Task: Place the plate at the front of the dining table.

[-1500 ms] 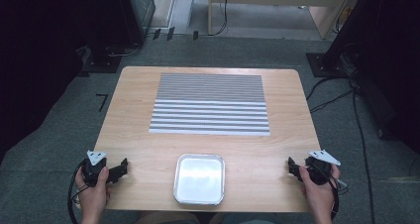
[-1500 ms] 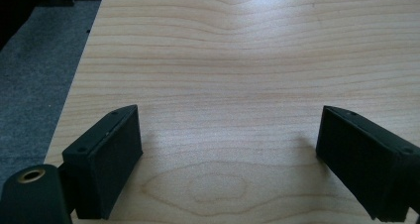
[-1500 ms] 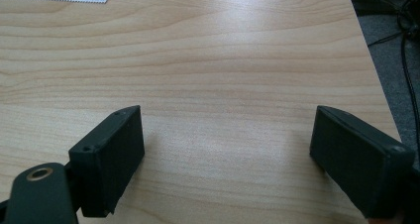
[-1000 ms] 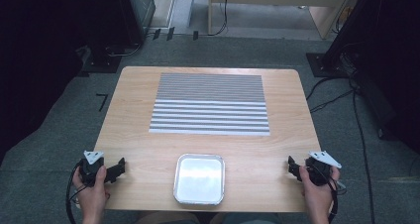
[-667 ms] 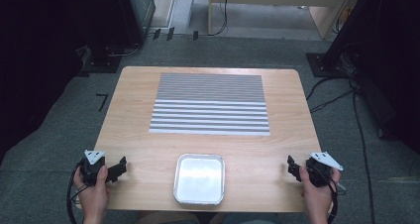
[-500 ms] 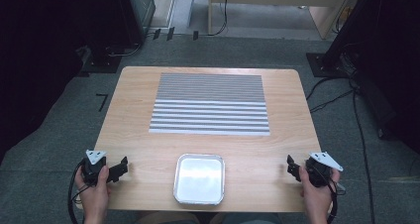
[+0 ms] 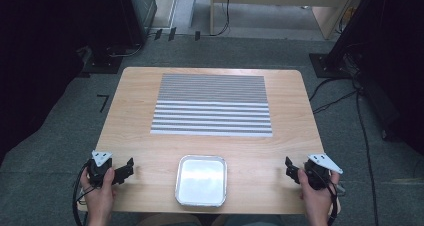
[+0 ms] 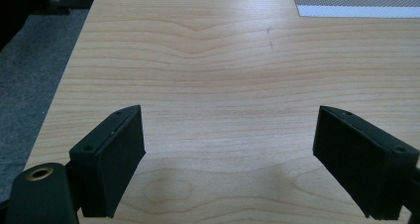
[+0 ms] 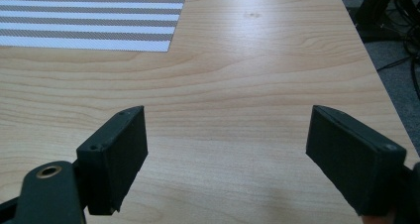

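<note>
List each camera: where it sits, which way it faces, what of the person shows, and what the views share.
High view: above the person's side, facing forward and down on the wooden table, tray and striped mat; both hands, left tool and right tool show.
Left gripper view: rides the left tool, looking along its open jaws across bare tabletop.
Right gripper view: rides the right tool, jaws open, facing the tabletop.
Shared: all three show the mat and table.

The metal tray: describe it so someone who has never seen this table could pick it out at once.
Start from the wooden table and its near edge, where the person's hands come in. Midway between the left gripper and the right gripper sits the metal tray, nearer than the striped mat. It is the one shiny, raised-rim thing there, squarish with rounded corners and empty, while the mat lies flat and striped.
</note>
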The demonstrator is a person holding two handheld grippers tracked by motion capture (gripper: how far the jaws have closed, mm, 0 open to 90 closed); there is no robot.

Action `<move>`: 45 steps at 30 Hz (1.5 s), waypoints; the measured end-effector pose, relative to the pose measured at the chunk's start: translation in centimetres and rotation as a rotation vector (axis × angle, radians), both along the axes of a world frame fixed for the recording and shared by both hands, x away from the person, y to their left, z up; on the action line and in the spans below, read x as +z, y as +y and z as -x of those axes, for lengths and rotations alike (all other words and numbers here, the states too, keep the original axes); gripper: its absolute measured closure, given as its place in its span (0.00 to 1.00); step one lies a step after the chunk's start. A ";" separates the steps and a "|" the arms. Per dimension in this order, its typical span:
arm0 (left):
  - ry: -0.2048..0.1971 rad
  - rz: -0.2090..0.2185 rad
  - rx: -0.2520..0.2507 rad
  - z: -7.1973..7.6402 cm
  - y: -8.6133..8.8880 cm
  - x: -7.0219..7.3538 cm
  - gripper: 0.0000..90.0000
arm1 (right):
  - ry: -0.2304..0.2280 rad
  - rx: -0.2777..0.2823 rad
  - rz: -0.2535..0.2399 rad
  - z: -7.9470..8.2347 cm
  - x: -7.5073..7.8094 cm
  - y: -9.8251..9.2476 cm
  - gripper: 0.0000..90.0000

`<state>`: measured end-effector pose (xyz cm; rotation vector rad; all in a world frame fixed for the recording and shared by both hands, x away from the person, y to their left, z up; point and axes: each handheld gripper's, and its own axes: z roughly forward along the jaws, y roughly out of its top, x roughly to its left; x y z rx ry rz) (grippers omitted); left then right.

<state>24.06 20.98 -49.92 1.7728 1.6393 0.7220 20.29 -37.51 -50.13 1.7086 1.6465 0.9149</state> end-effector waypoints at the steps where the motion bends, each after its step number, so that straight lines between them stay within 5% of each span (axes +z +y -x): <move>1: 0.001 0.000 -0.003 0.0 -0.1 0.0 0.14 | -0.002 0.002 -0.001 0.0 0.0 0.1 0.18; 15: 0.008 0.044 -0.046 0.1 -1.5 0.2 0.14 | -0.013 0.040 0.006 0.2 0.3 1.3 0.17; 45: 0.021 0.035 -0.144 0.5 -4.5 0.1 0.14 | -0.028 0.096 0.022 0.5 0.5 3.8 0.15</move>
